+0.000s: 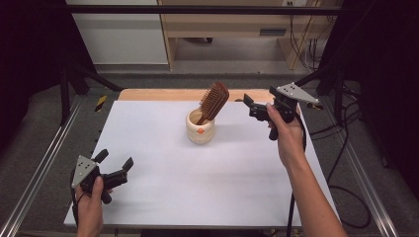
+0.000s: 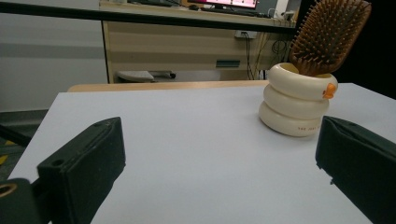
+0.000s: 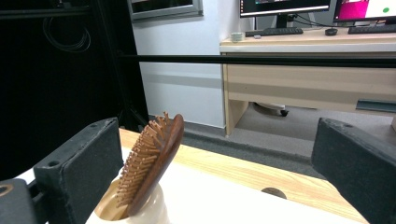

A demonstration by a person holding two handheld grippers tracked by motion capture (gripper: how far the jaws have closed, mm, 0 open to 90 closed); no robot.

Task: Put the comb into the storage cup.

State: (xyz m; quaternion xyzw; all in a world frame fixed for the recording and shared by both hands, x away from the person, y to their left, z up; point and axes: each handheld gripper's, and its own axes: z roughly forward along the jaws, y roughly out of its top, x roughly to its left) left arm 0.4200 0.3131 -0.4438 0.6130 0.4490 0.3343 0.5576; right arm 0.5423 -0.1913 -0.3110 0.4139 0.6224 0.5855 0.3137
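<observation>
Honestly the right gripper (image 1: 248, 106) is hovering wide-jawed beside the brush (image 1: 213, 102) leaning in the cup (image 1: 200, 129) mid-counter, looking light, stiff wood, so I'm guessing pinching the head's smooth edges works.

the hairbrush (image 1: 213, 102) handle is hidden inside the cup (image 1: 200, 132).

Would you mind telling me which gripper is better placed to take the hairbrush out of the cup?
The right gripper: open beside the hairbrush in the cup. The left gripper is at the near-left corner.
</observation>
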